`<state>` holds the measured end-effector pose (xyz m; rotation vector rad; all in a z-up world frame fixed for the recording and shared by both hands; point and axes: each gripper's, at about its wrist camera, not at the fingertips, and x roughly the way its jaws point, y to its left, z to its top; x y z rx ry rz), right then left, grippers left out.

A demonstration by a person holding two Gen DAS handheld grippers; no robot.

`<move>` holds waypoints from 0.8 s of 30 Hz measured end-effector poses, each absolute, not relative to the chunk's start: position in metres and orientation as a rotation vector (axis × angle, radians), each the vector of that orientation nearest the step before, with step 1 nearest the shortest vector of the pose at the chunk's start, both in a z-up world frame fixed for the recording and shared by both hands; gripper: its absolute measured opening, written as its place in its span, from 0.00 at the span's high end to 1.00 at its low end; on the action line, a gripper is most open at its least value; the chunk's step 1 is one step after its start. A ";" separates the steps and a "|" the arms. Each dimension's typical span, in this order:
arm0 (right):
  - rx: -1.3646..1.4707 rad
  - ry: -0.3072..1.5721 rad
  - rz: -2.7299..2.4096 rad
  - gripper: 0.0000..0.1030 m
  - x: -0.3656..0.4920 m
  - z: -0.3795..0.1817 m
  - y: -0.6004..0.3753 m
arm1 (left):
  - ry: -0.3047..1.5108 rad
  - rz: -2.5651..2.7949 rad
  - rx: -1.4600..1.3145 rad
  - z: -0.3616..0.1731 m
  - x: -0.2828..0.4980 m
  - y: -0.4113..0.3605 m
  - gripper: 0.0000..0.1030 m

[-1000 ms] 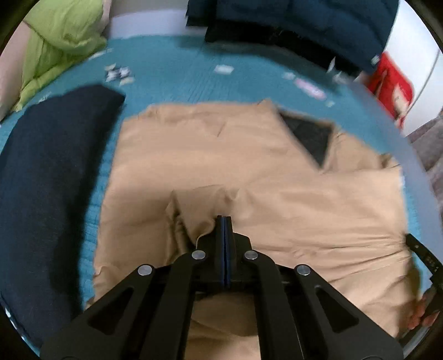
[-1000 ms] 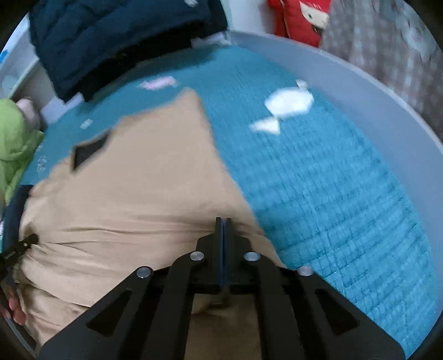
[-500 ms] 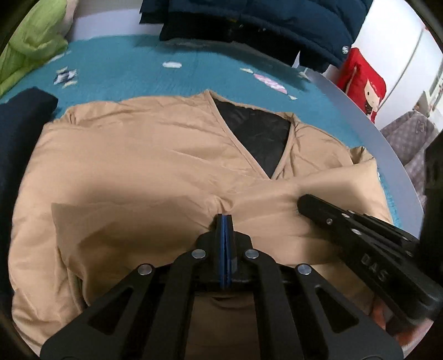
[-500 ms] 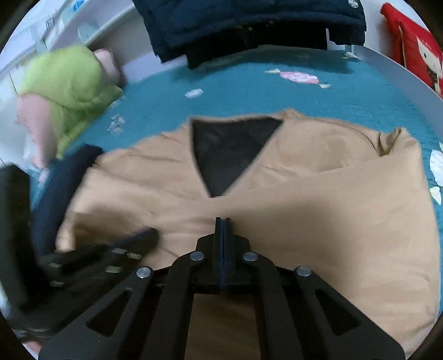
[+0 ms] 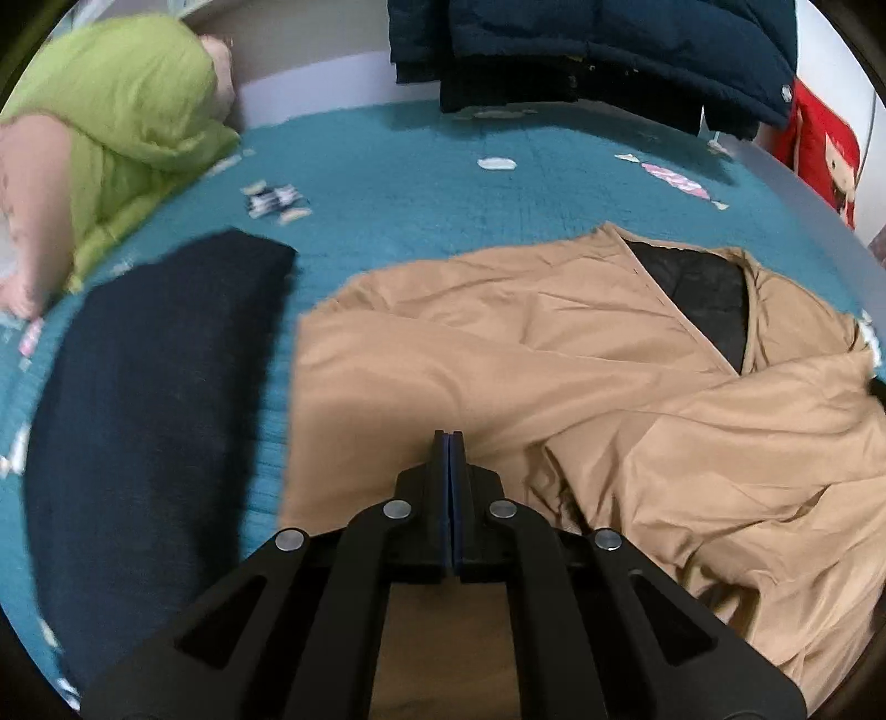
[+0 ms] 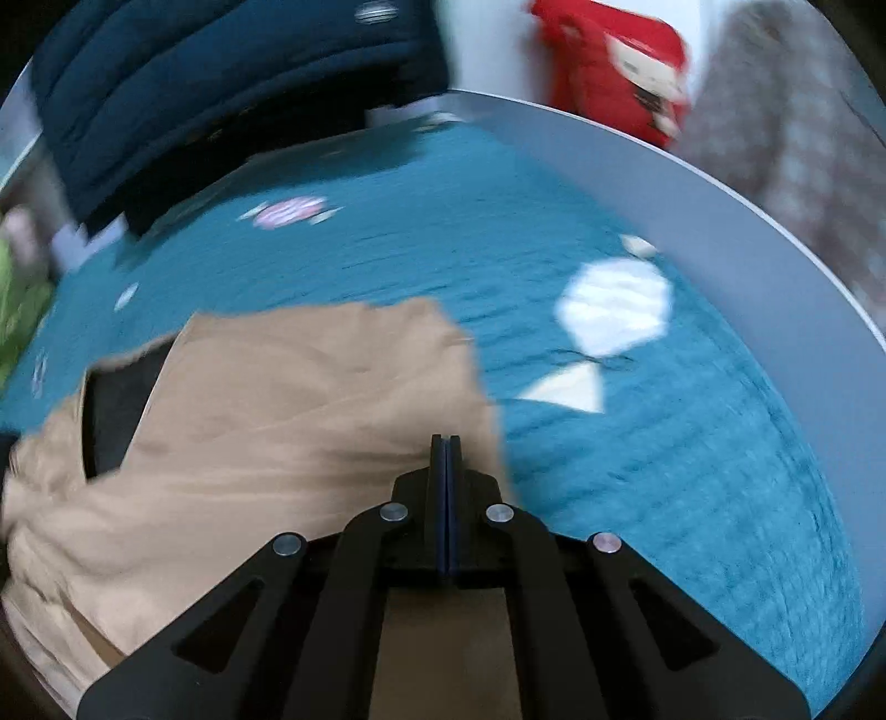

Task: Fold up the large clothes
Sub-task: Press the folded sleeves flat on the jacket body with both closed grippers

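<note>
A large tan garment (image 5: 498,354) with a dark lining at its V-neck (image 5: 698,288) lies on the teal bedspread (image 5: 421,183). Its right side is folded in and rumpled. My left gripper (image 5: 448,437) is shut, with tan cloth under and behind its tips; whether cloth is pinched between the pads is hidden. In the right wrist view the garment (image 6: 266,421) fills the lower left. My right gripper (image 6: 446,443) is shut at the garment's right edge, and a grip on the cloth cannot be made out.
A folded dark navy garment (image 5: 144,399) lies left of the tan one. A green pillow (image 5: 111,122) sits at the far left. Dark blue jackets (image 5: 598,50) hang at the back. The bed's grey edge (image 6: 720,221) and a red cushion (image 6: 614,61) are on the right.
Both grippers have swung apart: the left view turned left toward the navy garment, the right view turned right toward the bed edge. The right gripper has left the left wrist view.
</note>
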<state>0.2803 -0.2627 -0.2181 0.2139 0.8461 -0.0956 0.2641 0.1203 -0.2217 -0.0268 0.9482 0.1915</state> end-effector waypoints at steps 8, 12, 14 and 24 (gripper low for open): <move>0.220 0.907 0.030 0.94 0.256 -0.214 -0.243 | 0.900 0.083 -0.082 -0.182 0.254 0.088 0.97; 0.063 0.900 0.014 0.94 0.259 -0.231 -0.199 | 0.908 0.009 -0.129 -0.176 0.255 0.064 0.97; 0.109 0.902 0.107 0.95 0.259 -0.223 -0.189 | 0.924 -0.038 -0.147 -0.181 0.256 0.051 0.97; -0.006 0.903 0.238 1.00 0.284 -0.216 -0.155 | 0.992 0.102 -0.188 -0.234 0.248 0.084 0.98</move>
